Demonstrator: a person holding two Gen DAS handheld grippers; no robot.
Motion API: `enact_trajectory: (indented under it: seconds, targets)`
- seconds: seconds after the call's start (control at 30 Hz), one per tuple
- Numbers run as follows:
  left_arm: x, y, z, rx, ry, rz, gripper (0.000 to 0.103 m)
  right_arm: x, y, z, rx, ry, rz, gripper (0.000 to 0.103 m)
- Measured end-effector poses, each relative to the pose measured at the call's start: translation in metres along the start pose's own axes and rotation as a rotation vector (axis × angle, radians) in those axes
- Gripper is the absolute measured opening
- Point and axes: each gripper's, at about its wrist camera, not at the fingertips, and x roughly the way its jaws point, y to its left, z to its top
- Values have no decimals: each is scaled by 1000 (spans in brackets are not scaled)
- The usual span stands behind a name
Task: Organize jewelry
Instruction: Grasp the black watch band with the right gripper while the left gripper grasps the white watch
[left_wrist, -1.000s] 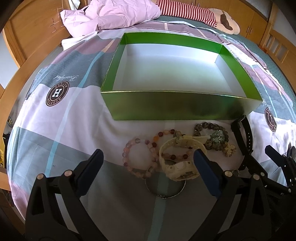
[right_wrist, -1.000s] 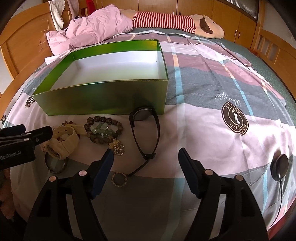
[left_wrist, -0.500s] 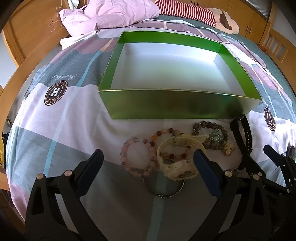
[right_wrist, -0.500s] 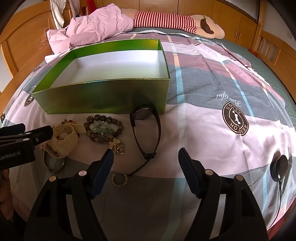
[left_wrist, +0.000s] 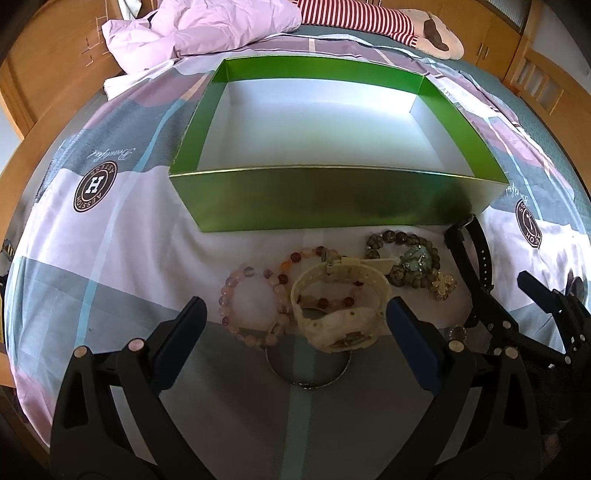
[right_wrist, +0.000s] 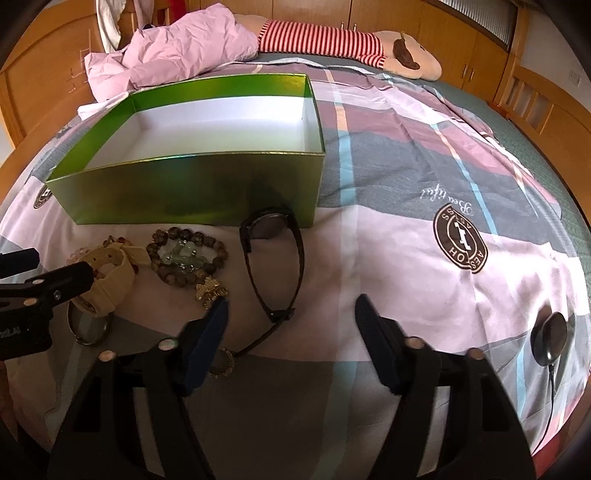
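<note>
Jewelry waits on the bed, box not yet filled

Jewelry lies in a loose cluster on the bed (left_wrist: 110, 258), just in front of the near wall of the green box (left_wrist: 332, 206), whose white floor is bare. Going from large to small: the box gives ample open room inside, and its near wall is the one edge any lifted piece must clear. To the right of the box the bedspread is open. On the left of the cluster sits the cream watch (left_wrist: 340, 314), lying over a red-beaded bracelet (left_wrist: 306, 256) and a metal bangle (left_wrist: 308, 373), with the pink bead bracelet (left_wrist: 251, 306) touching it on the left. Farther right are the dark bead bracelet (right_wrist: 186, 260) with its green charm, then a gold charm (right_wrist: 210, 291), then the black watch (right_wrist: 273, 258) with its face almost against the box wall.

The left gripper (left_wrist: 295, 325) hangs wide open with nothing held, its tips framing the cream watch and pink bracelet. The right gripper (right_wrist: 291, 321) is about half open and empty; its jaws have just been closing, and the black watch's buckle end lies near its left finger (right_wrist: 207, 343).

Judging the step as a first pick, take one piece at a time: the cream watch overlaps its neighbours, so lifting it straight up should avoid dragging the beads. The black strap is thin, so grip across its width.
</note>
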Motion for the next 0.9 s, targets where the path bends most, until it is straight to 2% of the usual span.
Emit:
enact_trajectory:
  seconds: [0.07,0.13,0.2,0.27,0.3,0.37,0.43,0.47,0.6,0.7,0.77,0.8,0.9]
  targets:
    - [0,0,0,0,-5,6,96,2,2,0,-13,7,10,34]
    - [0,-1,0,5,-7,8,91,4,2,-2,-16,18,38,21]
    - [-1,-2,-1,8,-9,-4,84,4,2,-2,-16,21,42,18]
    - [-4,-2,-1,7,-12,-41,67,2,2,-1,-11,13,53,16]
    - [-5,-2,0,12,-12,-53,63,1,1,-1,-5,5,63,16]
    - [-9,-4,1,33,-20,-75,38,-3,-1,0,10,-12,81,16]
    - [-14,-3,3,50,-35,-77,22,-8,-4,2,21,-29,84,16]
    - [-16,-2,4,55,-49,-50,14,-10,-6,4,28,-38,83,16]
    - [-26,15,13,34,-101,15,14,-19,-16,9,56,-70,79,14]
    - [-28,44,23,-61,-86,23,17,-21,-23,11,75,-76,69,13]
    - [-25,65,27,-139,-46,-17,41,-18,-26,11,88,-54,59,13]
    - [-23,72,27,-169,-32,-36,42,-15,-29,11,102,-38,60,13]
    - [-17,85,28,-224,2,-64,45,-10,-36,9,145,-3,67,25]
